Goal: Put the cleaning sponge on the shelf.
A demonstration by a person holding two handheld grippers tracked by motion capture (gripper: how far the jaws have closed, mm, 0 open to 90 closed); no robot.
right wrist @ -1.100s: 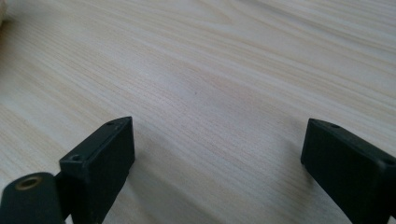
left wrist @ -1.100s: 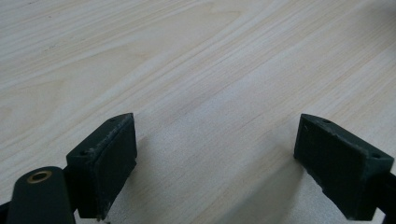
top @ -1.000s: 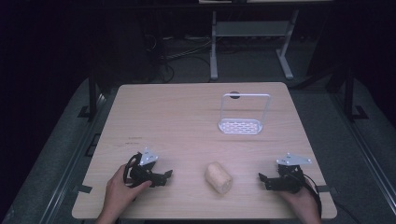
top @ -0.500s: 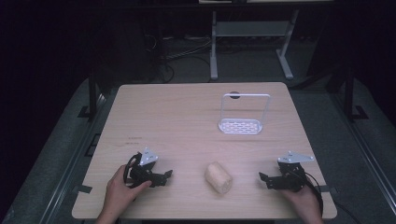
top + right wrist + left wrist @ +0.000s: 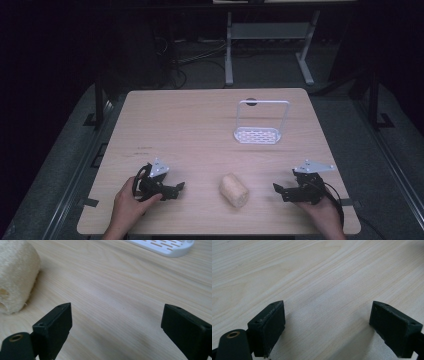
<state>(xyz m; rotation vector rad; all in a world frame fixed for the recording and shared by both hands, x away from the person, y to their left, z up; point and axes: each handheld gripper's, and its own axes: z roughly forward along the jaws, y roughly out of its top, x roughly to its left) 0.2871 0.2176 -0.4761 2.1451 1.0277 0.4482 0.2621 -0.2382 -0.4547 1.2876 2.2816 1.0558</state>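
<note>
Left gripper (image 5: 176, 187): low over the near left of the wooden table (image 5: 190, 130), jaws wide apart, bare wood between them in its own view.
Fuzzy cream roll (image 5: 234, 189): lying between the grippers; the right gripper view shows its fibrous end.
White slotted rack (image 5: 259, 134): farther back, upright handle visible from above.
Right gripper (image 5: 278, 189): near right, jaws spread, empty.

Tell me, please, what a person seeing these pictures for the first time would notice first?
Probably the fuzzy beige roll lying alone near the front edge of the wooden table, between the left gripper and the right gripper, both with jaws open and holding nothing. Next, the white rack with a slotted base and a tall wire frame, standing farther back on the right half.
</note>
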